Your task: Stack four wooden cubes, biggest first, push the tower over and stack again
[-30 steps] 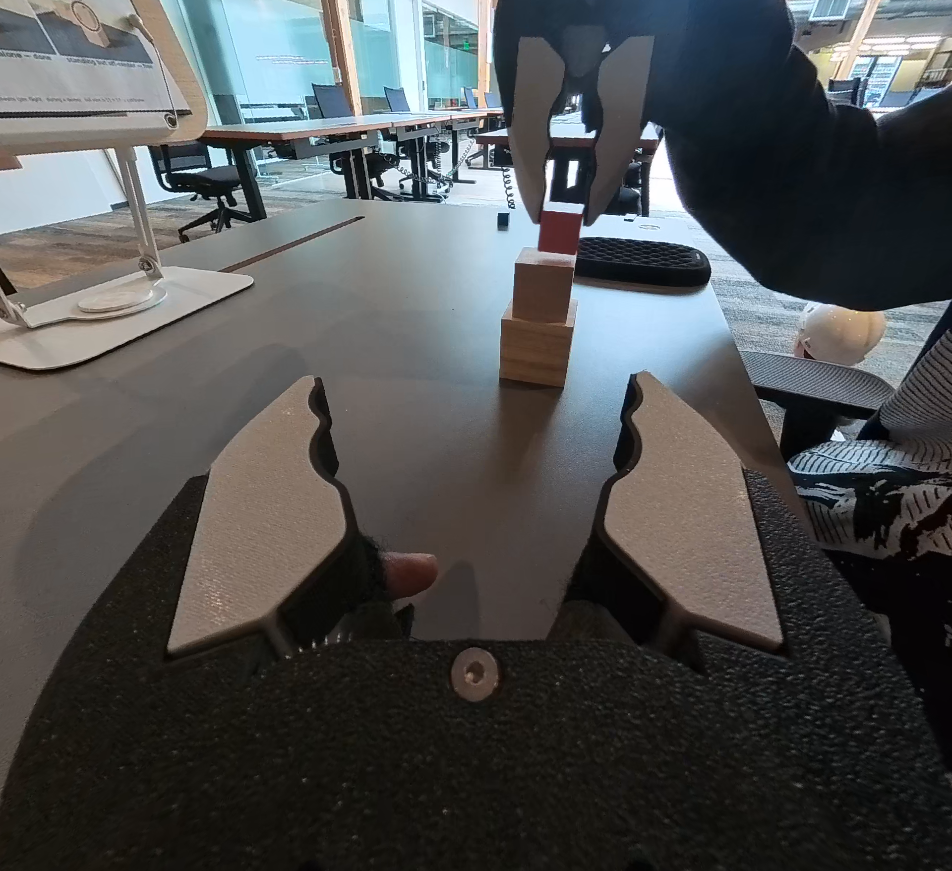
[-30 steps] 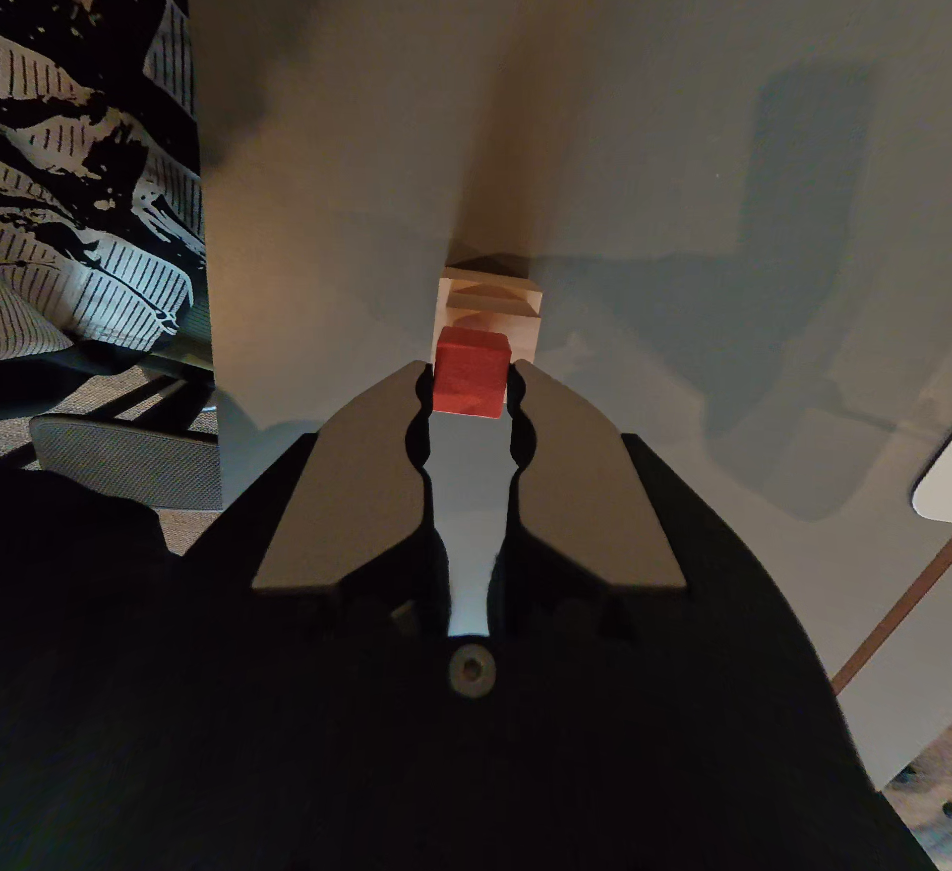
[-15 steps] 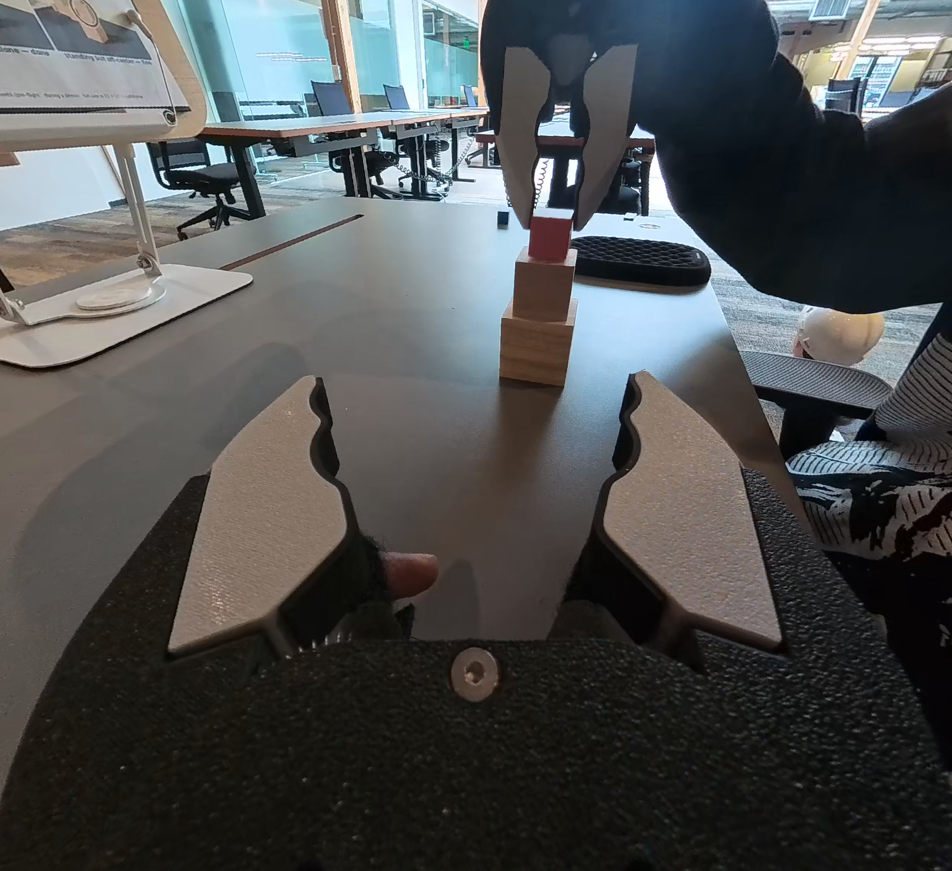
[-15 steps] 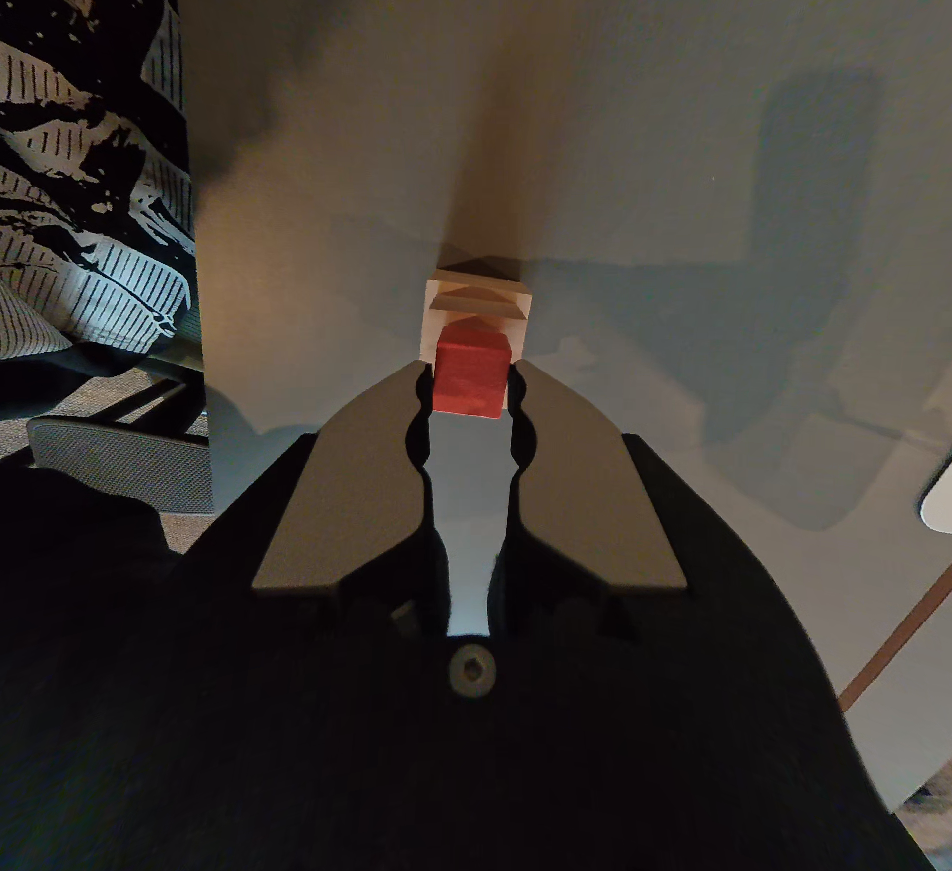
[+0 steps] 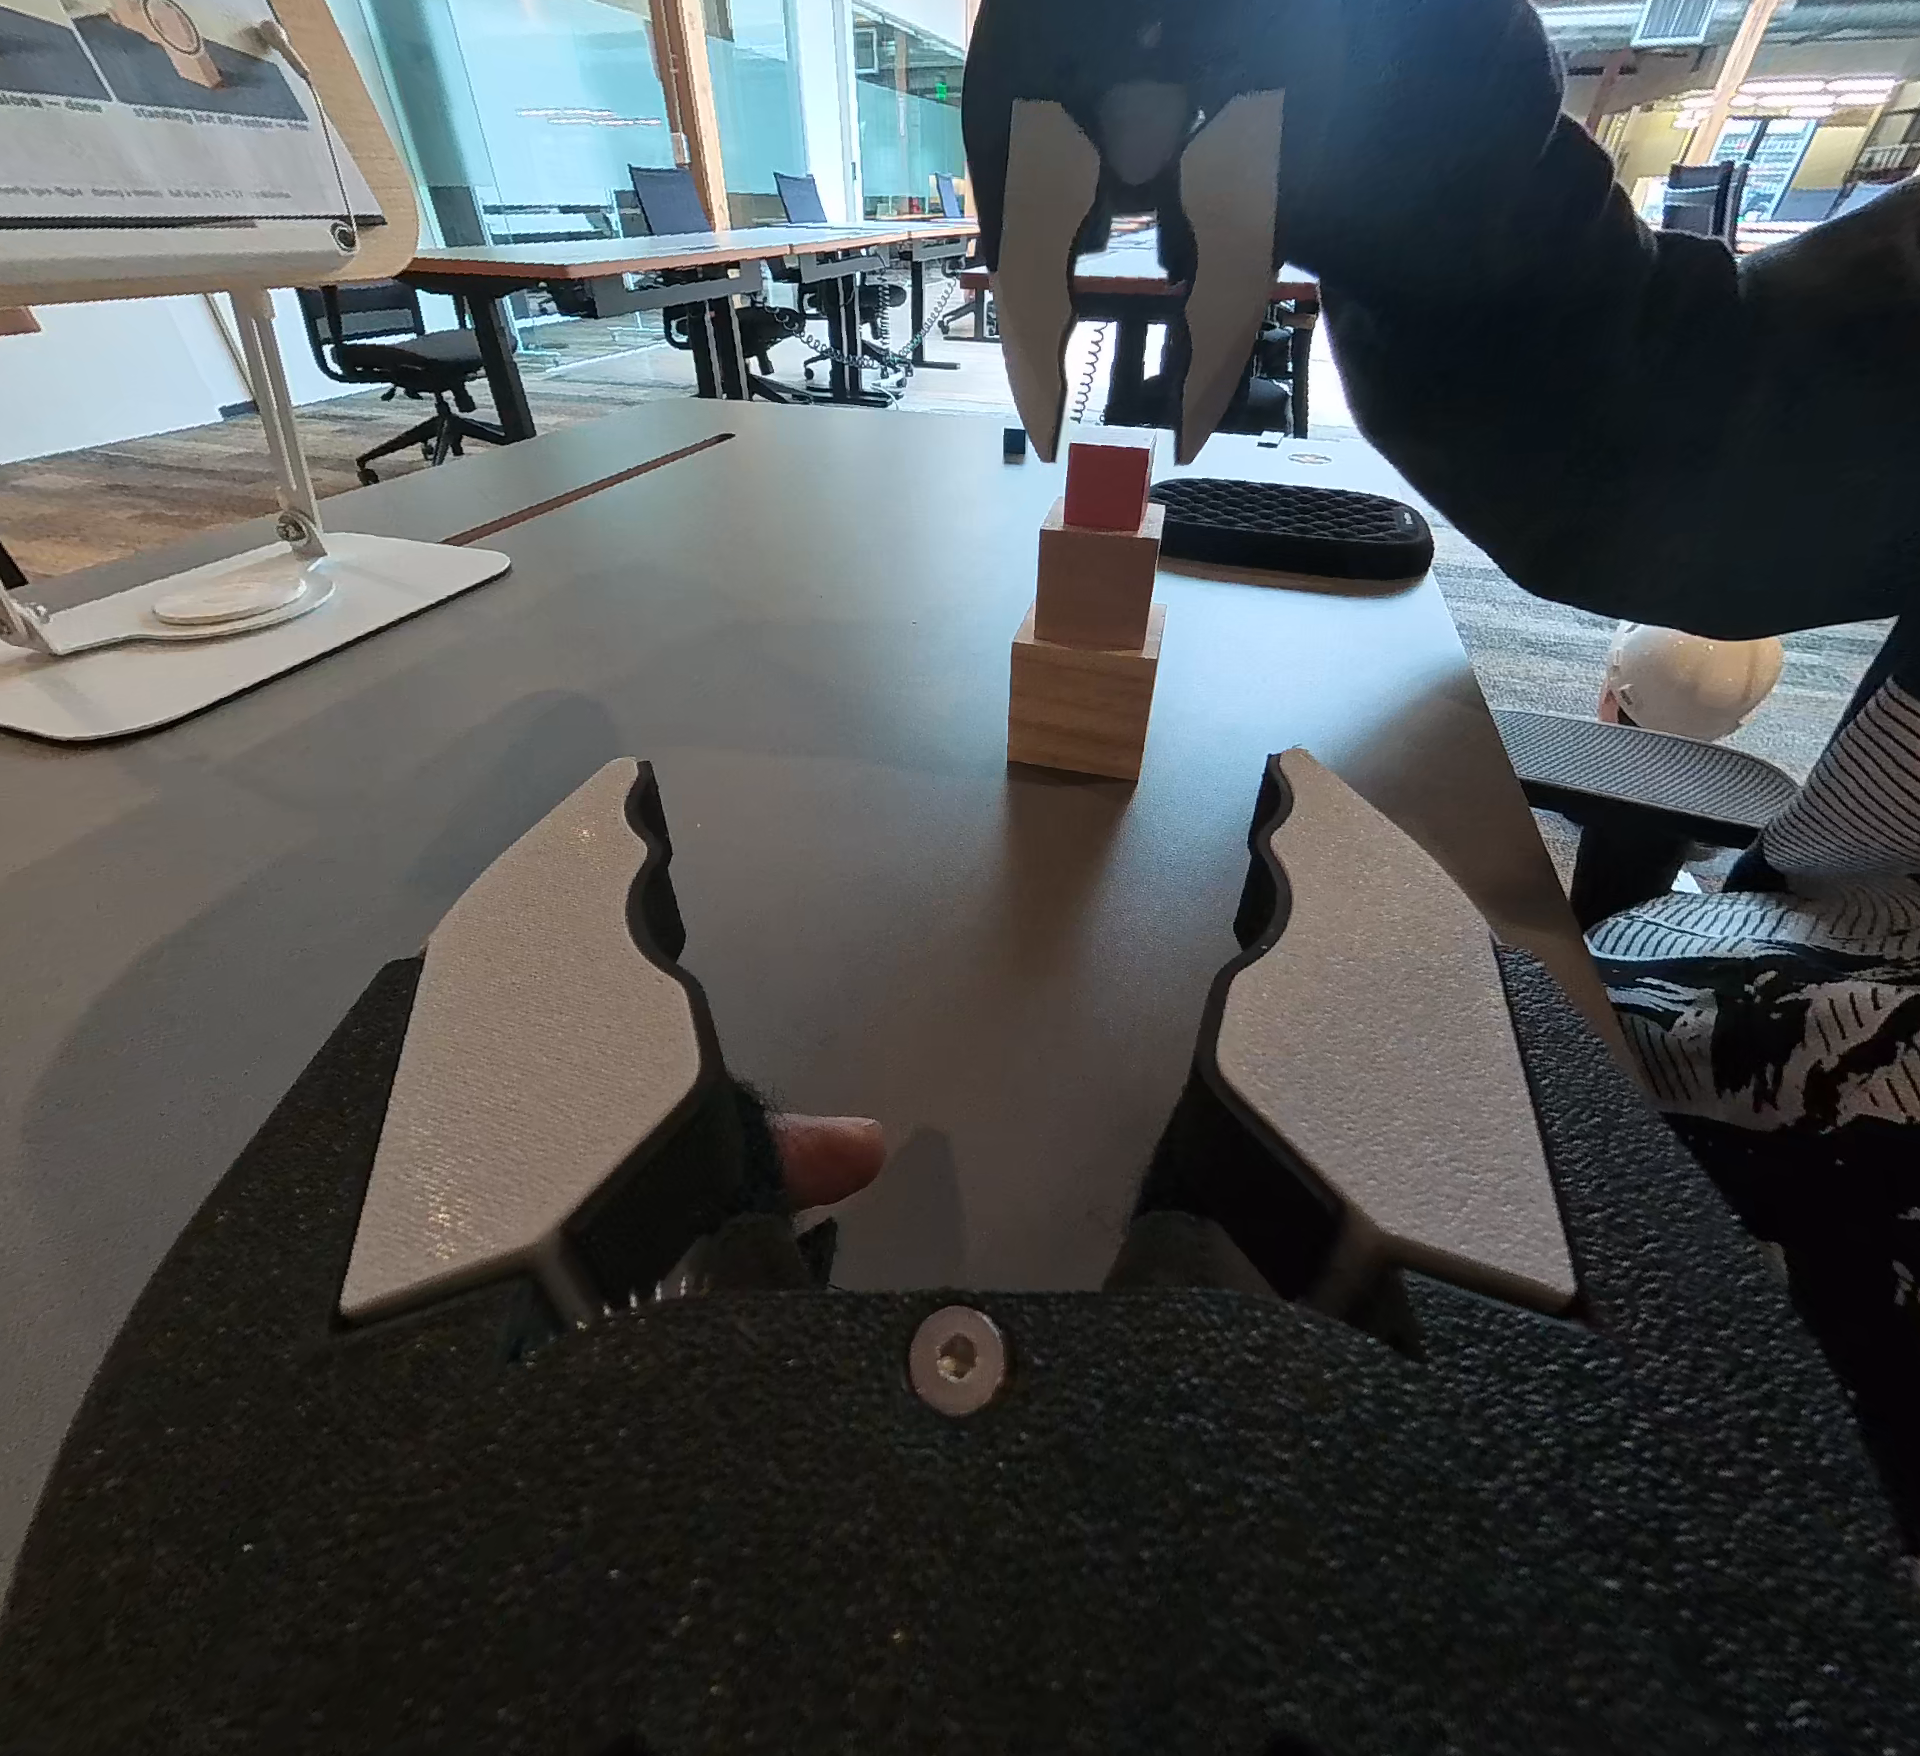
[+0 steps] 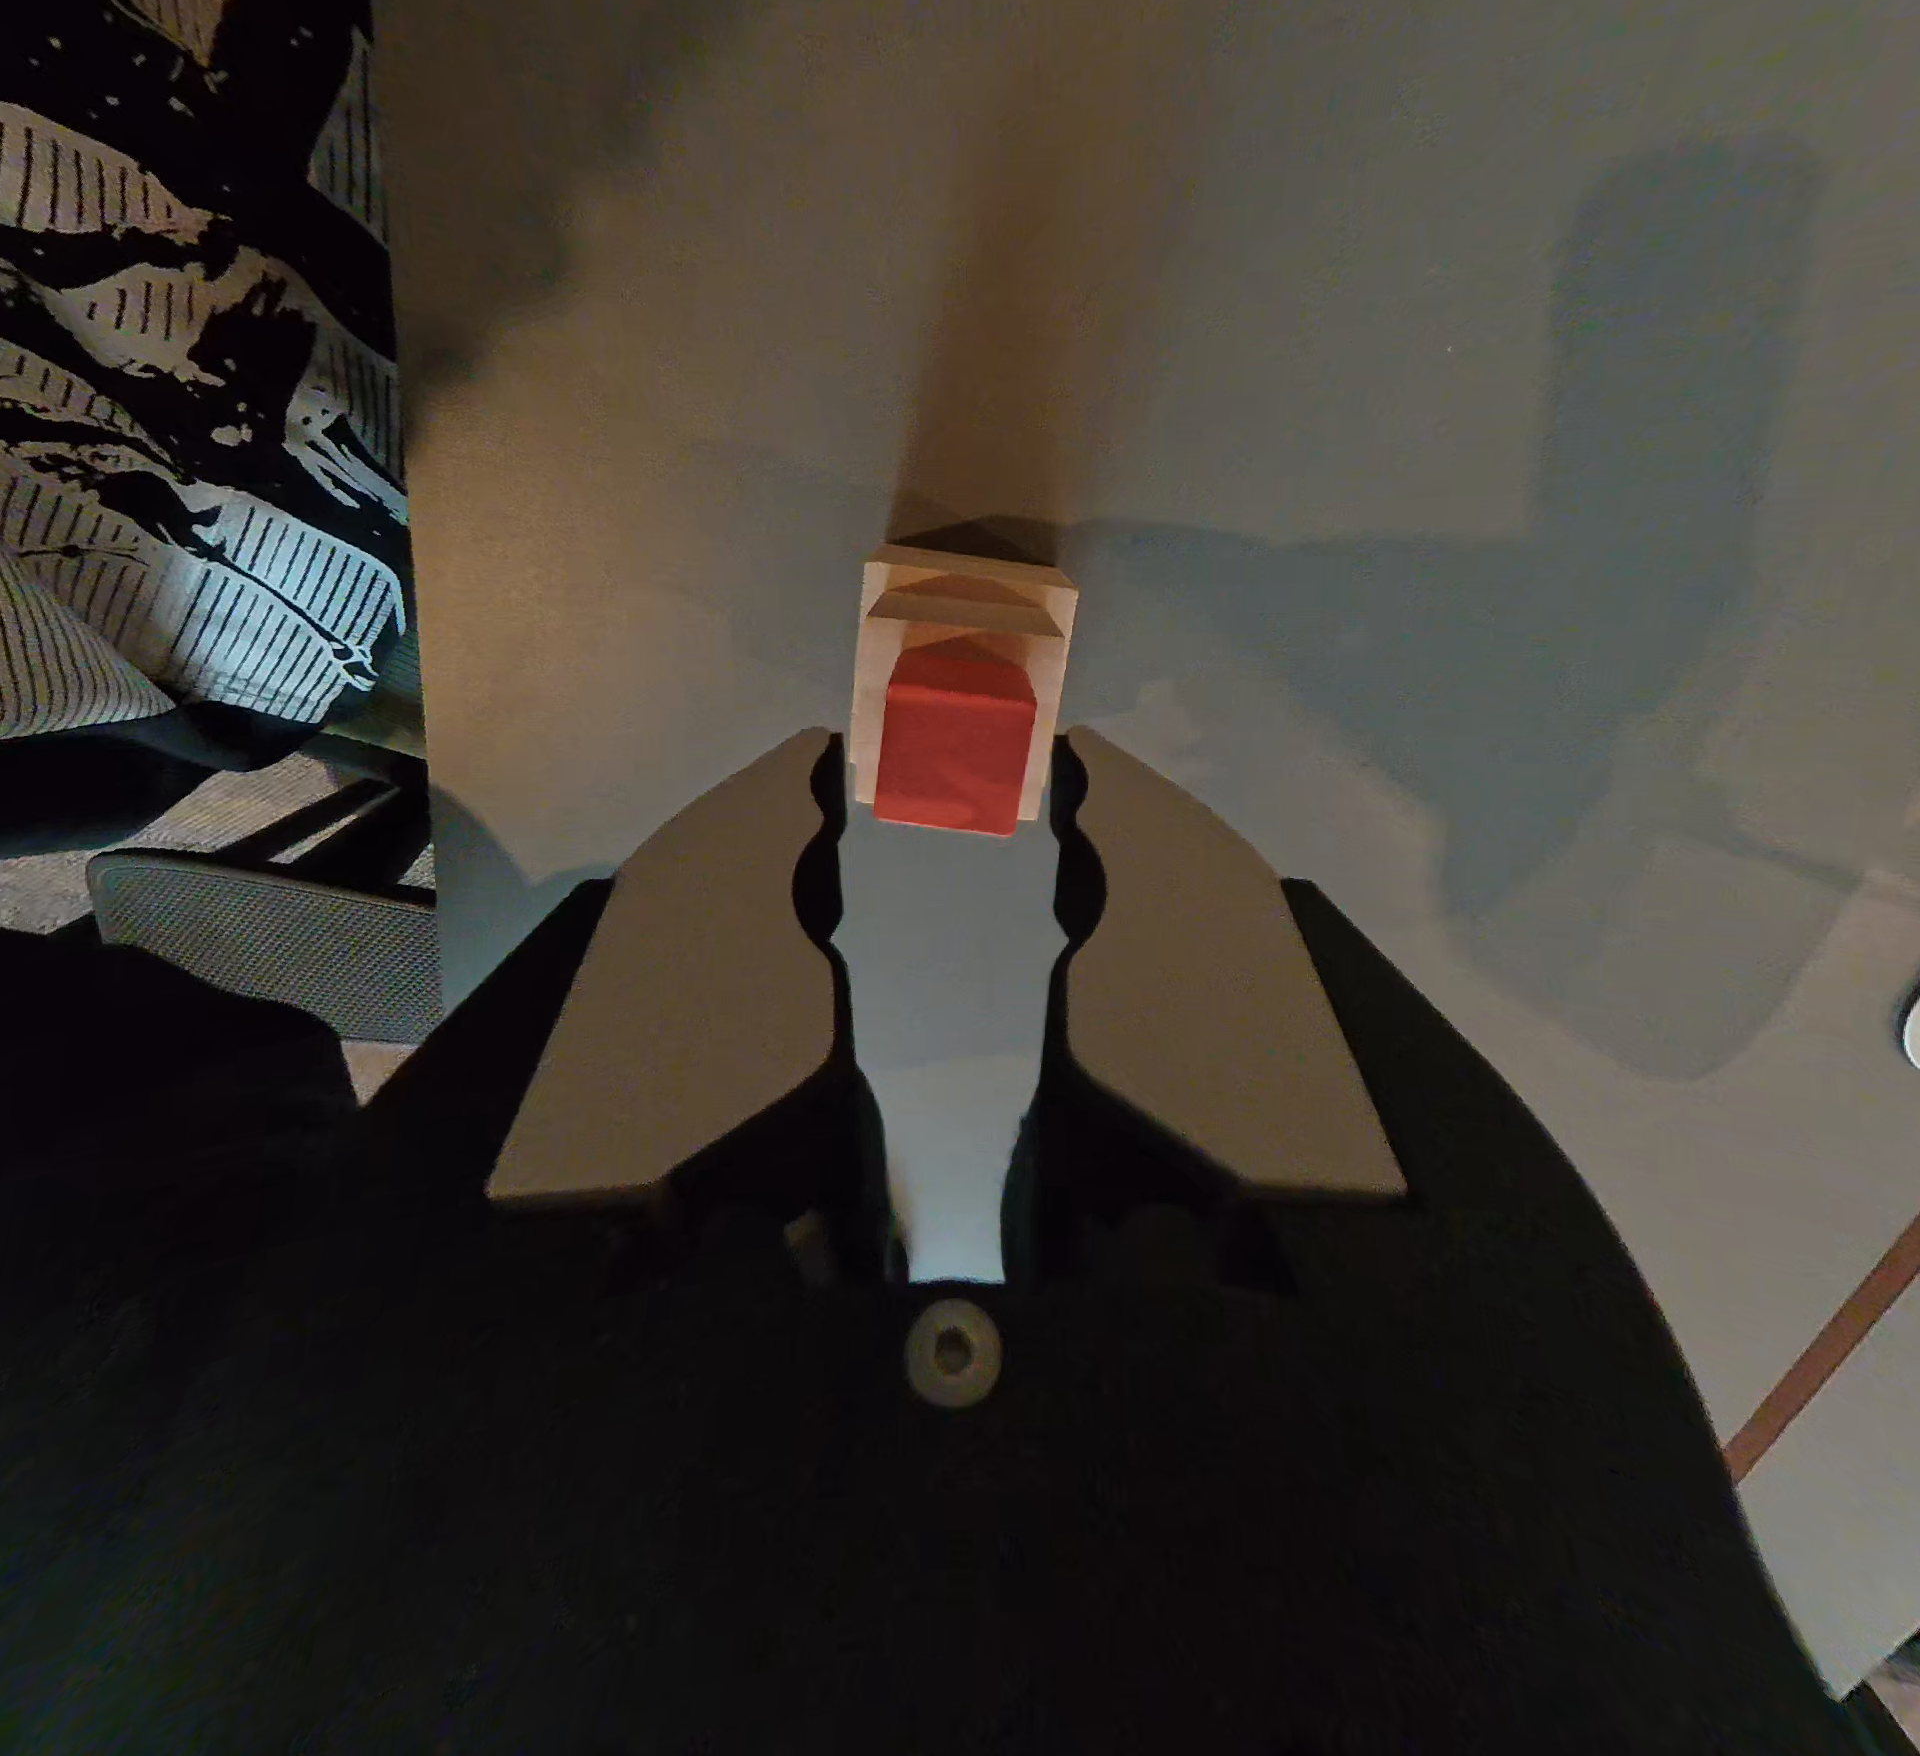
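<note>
A three-cube tower stands on the dark table (image 5: 727, 667): a big wooden cube (image 5: 1083, 704) at the bottom, a medium wooden cube (image 5: 1098, 579) on it, and a small red cube (image 5: 1109, 485) on top. My right gripper (image 5: 1117, 451) points down over the tower. Its jaws stand apart, one on each side of the red cube's top, not touching it. From above, the right gripper (image 6: 948, 742) shows a gap on both sides of the red cube (image 6: 951, 761), with the medium cube (image 6: 966, 617) and big cube (image 6: 883, 576) beneath. My left gripper (image 5: 961, 802) is open and empty, low over the table in front of the tower.
A white document stand (image 5: 239, 605) is at the left. A black padded wrist rest (image 5: 1288, 527) lies behind the tower, with a small dark block (image 5: 1013, 444) beside it. The table's right edge, a chair (image 5: 1642, 776) and a person's patterned clothing (image 6: 187, 459) are close by.
My right gripper lowered the red cube onto the medium cube, then opened and let it go. My left gripper has stayed still.
</note>
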Available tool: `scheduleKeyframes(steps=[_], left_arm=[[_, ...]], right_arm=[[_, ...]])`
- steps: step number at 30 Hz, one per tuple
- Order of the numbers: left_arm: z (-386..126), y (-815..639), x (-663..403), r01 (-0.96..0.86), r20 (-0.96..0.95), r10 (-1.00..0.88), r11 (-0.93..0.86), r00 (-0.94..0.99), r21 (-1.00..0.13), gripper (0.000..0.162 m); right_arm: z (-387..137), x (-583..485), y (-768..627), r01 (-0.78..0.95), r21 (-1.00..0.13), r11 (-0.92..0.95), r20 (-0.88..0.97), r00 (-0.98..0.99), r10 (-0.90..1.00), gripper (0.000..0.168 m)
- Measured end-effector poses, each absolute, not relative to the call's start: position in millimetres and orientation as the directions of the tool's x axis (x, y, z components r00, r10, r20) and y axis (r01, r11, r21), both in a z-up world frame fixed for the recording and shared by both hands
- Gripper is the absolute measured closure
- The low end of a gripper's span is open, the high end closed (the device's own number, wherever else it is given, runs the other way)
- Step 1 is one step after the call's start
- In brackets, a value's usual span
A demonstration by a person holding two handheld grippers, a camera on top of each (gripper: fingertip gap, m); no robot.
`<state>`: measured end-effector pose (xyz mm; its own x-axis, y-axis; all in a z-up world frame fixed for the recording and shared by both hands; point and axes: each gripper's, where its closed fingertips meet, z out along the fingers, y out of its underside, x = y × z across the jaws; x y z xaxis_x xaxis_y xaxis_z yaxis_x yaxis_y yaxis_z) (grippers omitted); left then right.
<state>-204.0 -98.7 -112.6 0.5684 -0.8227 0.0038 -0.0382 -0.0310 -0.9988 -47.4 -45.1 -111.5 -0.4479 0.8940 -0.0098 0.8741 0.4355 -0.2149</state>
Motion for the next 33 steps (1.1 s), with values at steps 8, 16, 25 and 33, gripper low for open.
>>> scheduleKeyframes(steps=[8,16,25,33], left_arm=[[-112.8,-99.0,-203.5,-0.041,0.002,-0.824,-0.030,0.566,-0.999,0.056],[-112.9,-98.9,-203.5,-0.042,0.000,-0.823,-0.028,0.569,-0.999,0.056],[-114.4,-99.1,-202.3,-0.047,0.006,-0.827,-0.038,0.562,-0.998,0.056],[-115.1,-98.6,-202.2,-0.051,0.004,-0.825,-0.040,0.565,-0.998,0.056]], right_arm=[[-86.3,-28.1,-21.1,0.909,-0.302,0.287,0.056,-0.283,0.957,0.090],[-67.1,58.0,57.1,0.904,-0.420,-0.076,0.119,0.137,0.983,0.078],[-86.9,224.0,143.3,0.727,-0.378,-0.573,0.163,0.662,0.732,0.078],[-122.3,314.1,182.1,0.542,-0.314,-0.779,0.152,0.839,0.522,0.088]])
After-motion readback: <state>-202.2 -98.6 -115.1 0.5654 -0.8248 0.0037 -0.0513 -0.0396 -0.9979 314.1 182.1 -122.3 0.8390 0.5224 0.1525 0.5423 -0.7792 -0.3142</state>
